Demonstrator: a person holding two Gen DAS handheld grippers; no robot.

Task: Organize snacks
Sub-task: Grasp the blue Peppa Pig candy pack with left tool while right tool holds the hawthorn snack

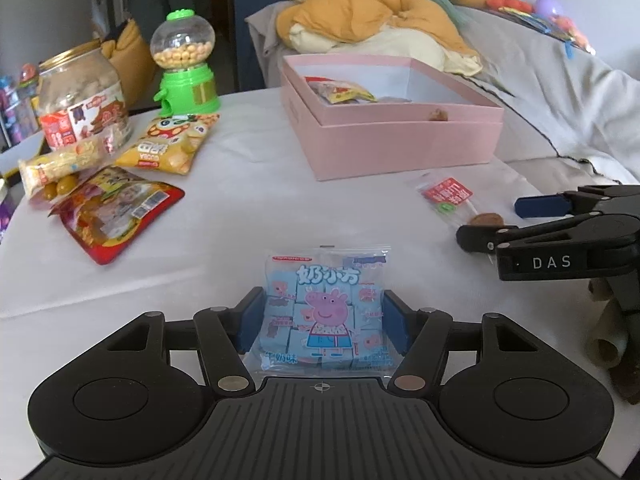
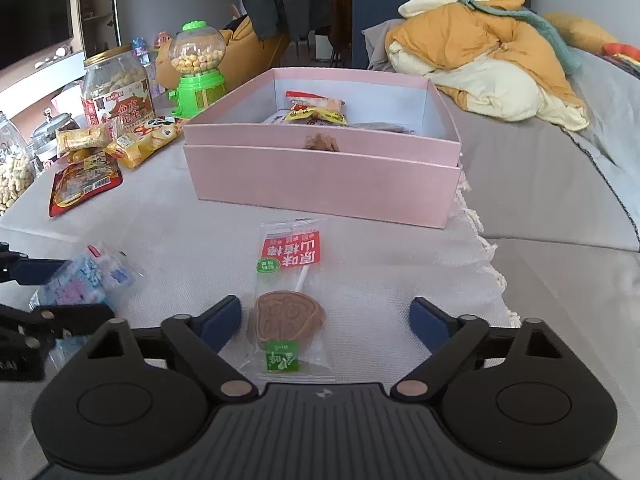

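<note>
A blue cartoon-pig snack packet (image 1: pixel 324 304) lies flat on the white tablecloth, and my left gripper (image 1: pixel 324 316) has its blue pads pressed against the packet's two sides. My right gripper (image 2: pixel 325 320) stands open around a wrapped brown lollipop (image 2: pixel 290 316), with wide gaps on both sides. Behind them sits the pink box (image 1: pixel 400 140), which holds a few wrapped snacks. The left wrist view shows the right gripper (image 1: pixel 492 220) at the right edge, beside the lollipop (image 1: pixel 448 196). The right wrist view shows the left gripper (image 2: pixel 60 292) and the blue packet (image 2: pixel 92 276) at the left edge.
At the back left stand a peanut jar (image 1: pixel 80 100) and a green candy dispenser (image 1: pixel 184 68), with a yellow snack bag (image 1: pixel 172 144) and a red bag (image 1: pixel 120 212) lying before them. A grey sofa with piled bedding (image 1: pixel 360 20) borders the table on the right.
</note>
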